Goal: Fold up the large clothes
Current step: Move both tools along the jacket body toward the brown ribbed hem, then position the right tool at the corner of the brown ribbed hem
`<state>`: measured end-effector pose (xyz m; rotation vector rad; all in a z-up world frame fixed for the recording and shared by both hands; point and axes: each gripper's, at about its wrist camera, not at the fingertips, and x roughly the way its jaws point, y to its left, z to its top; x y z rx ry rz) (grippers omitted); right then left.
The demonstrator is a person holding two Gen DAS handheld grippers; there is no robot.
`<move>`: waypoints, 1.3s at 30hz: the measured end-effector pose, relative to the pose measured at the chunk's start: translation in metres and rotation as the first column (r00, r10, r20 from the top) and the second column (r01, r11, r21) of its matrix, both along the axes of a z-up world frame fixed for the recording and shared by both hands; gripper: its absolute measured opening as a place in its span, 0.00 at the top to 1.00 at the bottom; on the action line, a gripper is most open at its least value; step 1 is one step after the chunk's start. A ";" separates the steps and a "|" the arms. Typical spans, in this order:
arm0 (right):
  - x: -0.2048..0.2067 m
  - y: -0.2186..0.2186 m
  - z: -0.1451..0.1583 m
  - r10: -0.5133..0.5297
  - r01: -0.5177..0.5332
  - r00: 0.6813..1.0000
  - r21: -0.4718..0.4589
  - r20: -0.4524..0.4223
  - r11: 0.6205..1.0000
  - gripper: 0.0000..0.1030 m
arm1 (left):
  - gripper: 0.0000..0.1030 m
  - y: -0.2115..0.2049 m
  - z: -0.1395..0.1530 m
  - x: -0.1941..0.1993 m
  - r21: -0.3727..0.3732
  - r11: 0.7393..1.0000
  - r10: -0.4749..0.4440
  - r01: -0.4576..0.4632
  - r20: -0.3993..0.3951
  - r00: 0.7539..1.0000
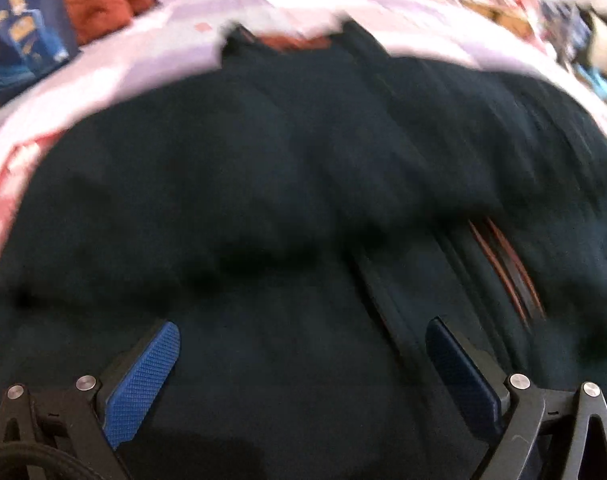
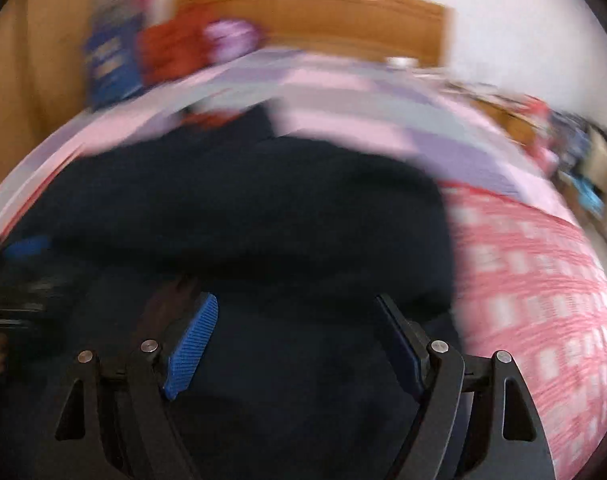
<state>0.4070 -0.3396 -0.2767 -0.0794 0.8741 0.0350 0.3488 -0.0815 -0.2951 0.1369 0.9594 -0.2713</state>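
Dark garment spread over the bed, on a pink and purple cover, one side doubled over along a thick fold near the zip with orange trim. Probably partway through: one fold made, more folds and smoothing likely left, though motion blur hides much. Left hand-held gripper above the cloth, jaws wide apart, nothing between them. Right hand-held gripper likewise spread wide over the garment, holding nothing. Red checked cloth just beside.
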 end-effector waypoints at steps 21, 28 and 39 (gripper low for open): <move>-0.185 -0.016 -0.025 -0.091 0.059 0.967 -0.135 -0.239 0.989 0.20 | 0.01 0.100 -0.016 -0.160 0.238 0.950 0.237 -0.202 -0.128 0.963; -0.277 -0.066 -0.021 -0.226 0.204 0.939 -0.110 -0.259 0.973 0.19 | 0.00 0.123 -0.005 -0.226 0.239 0.924 0.341 -0.300 -0.156 0.927; -0.359 -0.054 0.007 -0.140 0.124 0.954 -0.077 -0.265 0.989 0.19 | 0.00 0.134 0.017 -0.310 0.288 0.862 0.463 -0.417 -0.114 0.879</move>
